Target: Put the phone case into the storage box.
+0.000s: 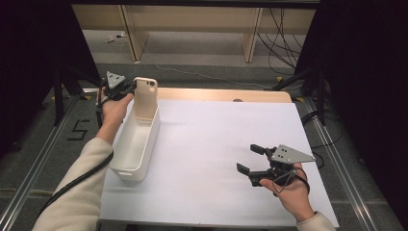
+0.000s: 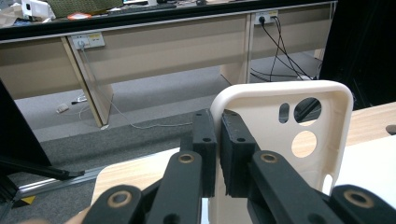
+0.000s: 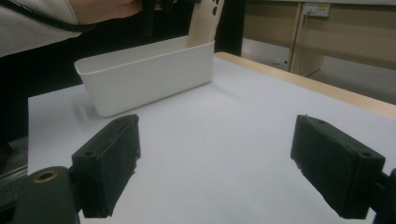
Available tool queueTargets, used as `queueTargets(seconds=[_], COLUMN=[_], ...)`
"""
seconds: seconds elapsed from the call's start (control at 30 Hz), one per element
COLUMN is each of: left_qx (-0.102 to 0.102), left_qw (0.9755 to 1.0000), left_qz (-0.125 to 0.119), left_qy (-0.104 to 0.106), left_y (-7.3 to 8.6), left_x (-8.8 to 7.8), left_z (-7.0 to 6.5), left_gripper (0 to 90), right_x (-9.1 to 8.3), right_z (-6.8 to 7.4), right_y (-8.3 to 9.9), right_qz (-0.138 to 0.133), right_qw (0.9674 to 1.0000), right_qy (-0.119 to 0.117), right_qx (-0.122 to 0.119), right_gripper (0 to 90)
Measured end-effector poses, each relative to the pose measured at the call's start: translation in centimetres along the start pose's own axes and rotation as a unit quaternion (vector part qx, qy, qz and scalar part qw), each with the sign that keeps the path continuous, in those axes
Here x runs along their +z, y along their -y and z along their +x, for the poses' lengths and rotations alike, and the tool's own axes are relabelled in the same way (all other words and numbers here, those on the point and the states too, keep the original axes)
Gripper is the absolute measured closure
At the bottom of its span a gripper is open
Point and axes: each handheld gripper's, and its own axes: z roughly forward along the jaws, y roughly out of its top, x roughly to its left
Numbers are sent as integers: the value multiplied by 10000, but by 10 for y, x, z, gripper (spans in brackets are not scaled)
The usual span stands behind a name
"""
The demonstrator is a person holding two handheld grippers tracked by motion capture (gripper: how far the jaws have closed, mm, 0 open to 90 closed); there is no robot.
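Clearly, a cream phone case is held upright at the far end of a white bin, its lower end dipping inside the bin's far rim, at the left side of the white table. The left gripper is closed on the case's left side wall, near the top corner; in the left gripper view the two black jaws are seen pinched nearly together on that thin edge of the phone case, beside the camera cut-outs. The right gripper is held low over the bare table, well apart from the bin, with its jaws wide apart and nothing between them.

The case is judged to be light, thin-walled and somewhat flexible, so little force should be needed, and a hard squeeze could bend the rim. Its smooth surface may be slippery, and since it is pinched at one edge only, it could swing or twist about that point. A hold on the side wall, away from the cut-outs, is judged soundest. The bin is likely light too and could be shifted if nudged.
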Motion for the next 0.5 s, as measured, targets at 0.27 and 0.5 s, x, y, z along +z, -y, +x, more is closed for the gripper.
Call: queueTargets(seconds=[0.27,0.5], left_qx=[-2,-16], left_qw=[10000,10000], left_qz=[30,34], left_qy=[-2,-7], left_y=[1,2], left_x=[1,2], left_z=[0,0], left_gripper=[849,849], right_x=[0,0], right_z=[0,0], right_y=[0,0], right_qz=[-4,-5], right_qw=[10000,10000], right_qy=[0,-4], right_qx=[-18,-10], right_gripper=[168,168])
